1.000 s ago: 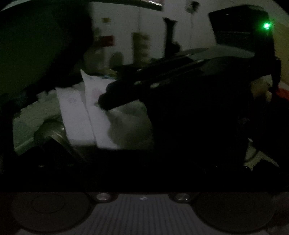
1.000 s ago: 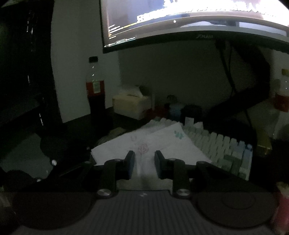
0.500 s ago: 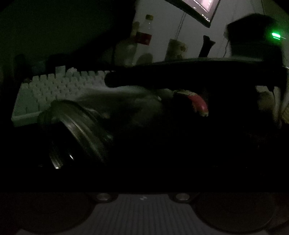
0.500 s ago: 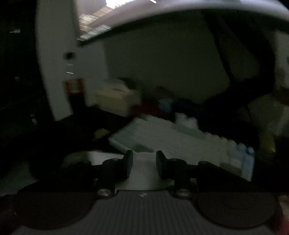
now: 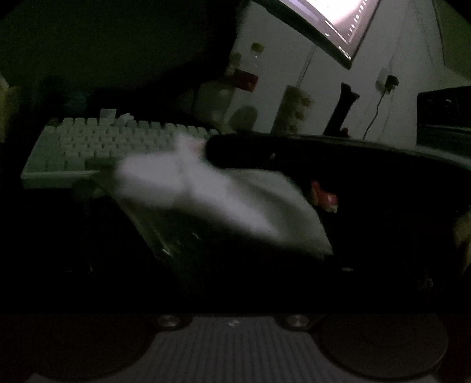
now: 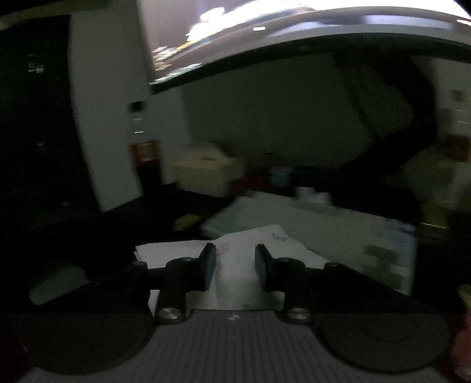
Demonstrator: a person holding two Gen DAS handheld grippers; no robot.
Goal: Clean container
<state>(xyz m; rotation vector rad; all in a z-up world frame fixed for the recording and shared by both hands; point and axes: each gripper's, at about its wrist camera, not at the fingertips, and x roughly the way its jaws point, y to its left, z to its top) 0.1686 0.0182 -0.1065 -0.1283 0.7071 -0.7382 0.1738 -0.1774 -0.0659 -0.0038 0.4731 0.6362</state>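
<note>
Tissue clamped in right gripper (image 6: 235,266), wiped over tilted container.

Printed tissue (image 6: 235,274) is pinched between the fingers so it can be dragged across the dim container (image 5: 164,232), seen low in the left view. Left jaws lost in darkness: cannot tell. Keyboard (image 5: 97,144) just behind; monitor (image 5: 332,26) overhead.

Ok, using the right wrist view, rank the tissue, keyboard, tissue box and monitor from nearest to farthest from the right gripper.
1. Tissue: between the fingers of the right gripper.
2. Keyboard: just beyond the tissue, stretching right.
3. Tissue box: farther back, left of centre.
4. Monitor: overhead at the top. Blur makes its depth against the box too close to call.
</note>
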